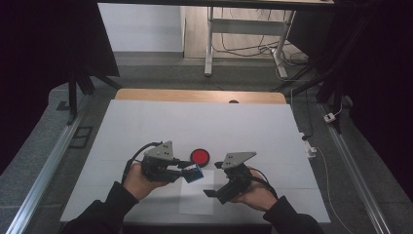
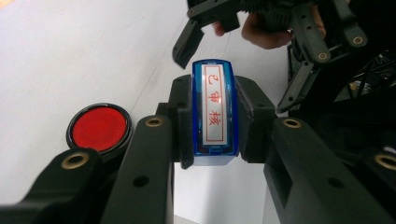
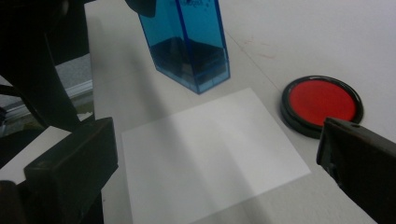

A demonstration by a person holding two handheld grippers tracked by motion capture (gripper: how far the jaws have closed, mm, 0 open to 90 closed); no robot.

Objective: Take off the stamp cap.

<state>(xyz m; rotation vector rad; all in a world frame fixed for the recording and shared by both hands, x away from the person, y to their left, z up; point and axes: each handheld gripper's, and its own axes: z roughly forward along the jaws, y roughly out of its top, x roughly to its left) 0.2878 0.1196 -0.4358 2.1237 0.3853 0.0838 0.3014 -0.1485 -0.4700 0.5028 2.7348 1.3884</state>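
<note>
A blue see-through stamp [image 1: 194,174] [image 2: 214,112] with red characters on its label is clamped between the jaws of my left gripper [image 1: 190,171] [image 2: 214,122], just above the table. From my right gripper view the stamp [image 3: 187,42] hangs beyond a white sheet of paper [image 3: 210,149] [image 1: 197,201]. A round red ink pad [image 1: 199,156] [image 2: 99,128] [image 3: 321,102] in a black case lies next to the paper. My right gripper [image 1: 213,179] [image 3: 215,161] is open over the paper, with nothing between its jaws.
The white table top [image 1: 195,126] stretches far beyond the hands. A wooden edge [image 1: 199,95] runs along its far side. Metal rails [image 1: 44,170] flank the table on the floor, and a desk frame [image 1: 210,44] with cables stands farther back.
</note>
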